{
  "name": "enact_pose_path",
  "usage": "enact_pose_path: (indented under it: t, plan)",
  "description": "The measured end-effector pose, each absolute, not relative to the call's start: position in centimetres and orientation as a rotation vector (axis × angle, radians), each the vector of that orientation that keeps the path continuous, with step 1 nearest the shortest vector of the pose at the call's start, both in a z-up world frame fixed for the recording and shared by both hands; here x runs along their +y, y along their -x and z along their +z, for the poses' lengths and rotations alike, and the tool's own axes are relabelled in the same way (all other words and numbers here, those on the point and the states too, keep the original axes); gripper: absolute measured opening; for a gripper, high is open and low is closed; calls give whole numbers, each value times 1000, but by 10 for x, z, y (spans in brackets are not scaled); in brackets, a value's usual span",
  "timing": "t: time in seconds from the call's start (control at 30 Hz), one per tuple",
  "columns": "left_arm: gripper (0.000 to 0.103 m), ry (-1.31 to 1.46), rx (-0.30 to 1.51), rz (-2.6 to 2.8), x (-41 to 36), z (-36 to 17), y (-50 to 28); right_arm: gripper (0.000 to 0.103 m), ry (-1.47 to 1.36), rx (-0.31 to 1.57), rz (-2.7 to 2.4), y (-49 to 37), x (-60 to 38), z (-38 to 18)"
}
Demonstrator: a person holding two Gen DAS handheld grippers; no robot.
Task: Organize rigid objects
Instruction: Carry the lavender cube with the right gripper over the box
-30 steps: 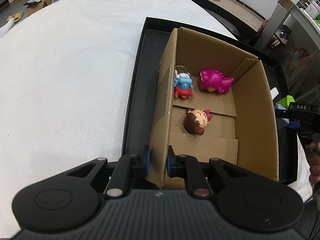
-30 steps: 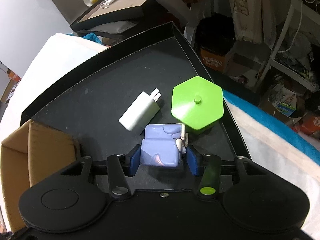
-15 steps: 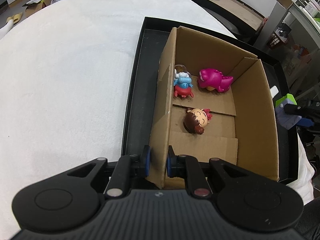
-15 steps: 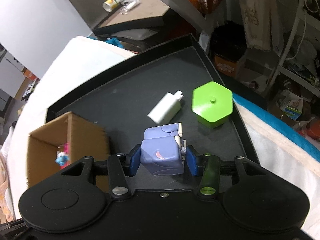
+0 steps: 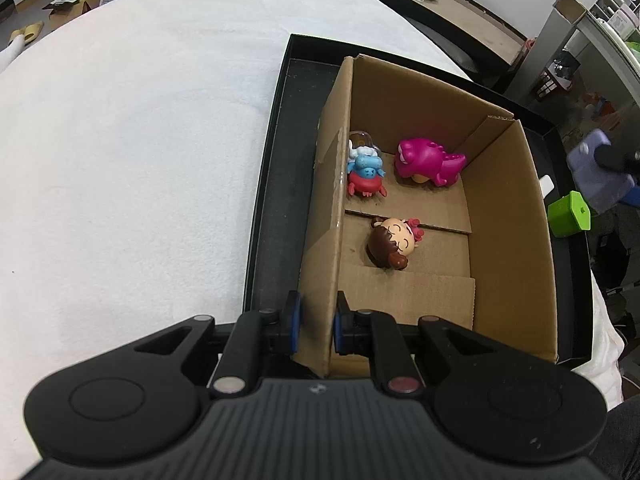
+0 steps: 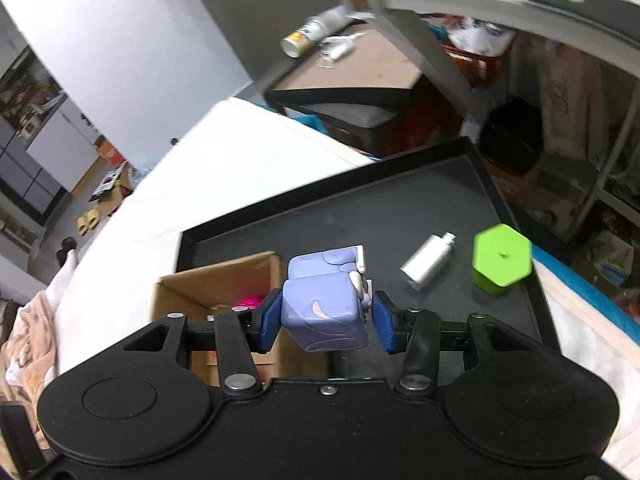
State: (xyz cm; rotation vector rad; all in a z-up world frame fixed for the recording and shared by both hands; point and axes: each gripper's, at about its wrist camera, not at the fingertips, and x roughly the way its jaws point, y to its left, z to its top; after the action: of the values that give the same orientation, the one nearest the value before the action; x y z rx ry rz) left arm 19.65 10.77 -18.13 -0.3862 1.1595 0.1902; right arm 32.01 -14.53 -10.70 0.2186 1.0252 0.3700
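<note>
My left gripper (image 5: 315, 325) is shut on the near left wall of an open cardboard box (image 5: 512, 208) that stands on a black tray (image 5: 276, 184). Inside lie a pink dinosaur toy (image 5: 428, 160), a blue-and-red figure (image 5: 365, 172) and a brown-haired doll figure (image 5: 392, 242). My right gripper (image 6: 326, 322) is shut on a purple blocky toy (image 6: 324, 308), held in the air above the tray (image 6: 360, 216) beside the box (image 6: 224, 284). The purple toy (image 5: 596, 176) also shows blurred at the right of the left wrist view.
A green hexagonal block (image 6: 500, 260) and a white charger plug (image 6: 428, 260) lie on the tray's far right part. The tray sits on a white cloth-covered surface (image 5: 140, 140). Cluttered shelves and a dark side table stand beyond.
My right gripper has lifted the purple toy off the tray and carried it up and towards the box. The left gripper keeps its hold on the box wall.
</note>
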Motion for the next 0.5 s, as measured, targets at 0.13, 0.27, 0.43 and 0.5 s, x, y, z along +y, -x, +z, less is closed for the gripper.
enact_pose_path:
  t: [0.13,0.27,0.43,0.5]
  plan:
    - [14,384,1159,181,108,-182,-197,46,-199,1013,413,-316,-127,-98]
    - [15,386,1154,176,109,-182,-196,46,-180,1006,453,-310,-109,-93]
    - [15,386,1153,170,110,-181,-195,46,-157,1014,488,-305,-89,-93]
    - [15,381,1153,167,109,-181,-195,46,-143,1017,502,-304,-81,-94]
